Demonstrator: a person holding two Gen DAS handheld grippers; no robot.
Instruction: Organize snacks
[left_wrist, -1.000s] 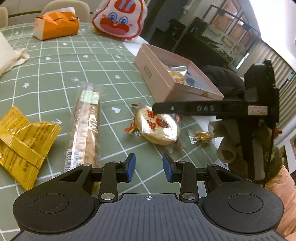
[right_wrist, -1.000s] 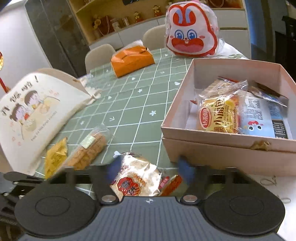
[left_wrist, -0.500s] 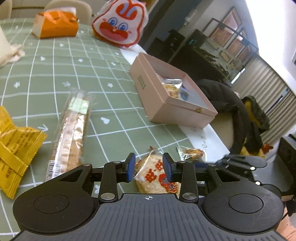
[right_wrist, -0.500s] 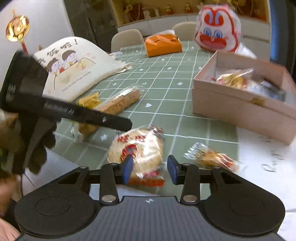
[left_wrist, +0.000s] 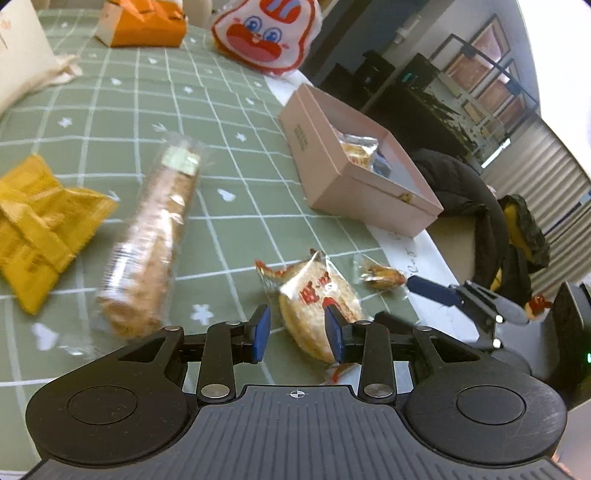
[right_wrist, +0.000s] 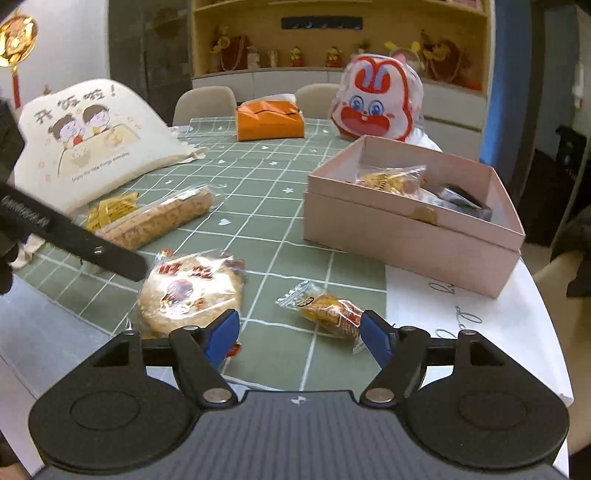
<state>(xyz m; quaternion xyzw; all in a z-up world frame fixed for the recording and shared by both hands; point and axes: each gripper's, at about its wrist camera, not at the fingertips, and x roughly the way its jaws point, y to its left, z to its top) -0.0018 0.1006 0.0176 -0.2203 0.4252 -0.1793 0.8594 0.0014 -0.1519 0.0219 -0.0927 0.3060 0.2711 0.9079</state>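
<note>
Green checked surface (right_wrist: 258, 206) holds loose snacks near the pink box (right_wrist: 406, 236), so the right tongs (right_wrist: 299, 334) are opening, empty, over the small candy (right_wrist: 328, 308), while the left tongs (left_wrist: 297, 334) wait half open by the round rice cracker (left_wrist: 314, 299).

The left tool (left_wrist: 297, 334) points down at a slant, its blue pads (left_wrist: 261, 334) standing partly apart and not pressing on anything. The right tool (right_wrist: 299, 330) also tilts downward; its jaws are opening, the pads (right_wrist: 223, 332) wide apart with nothing clamped between them. In the left view, the right tool's finger reaches in from about 3 o'clock; in the right view, the left tool's finger crosses at 9 o'clock.
</note>
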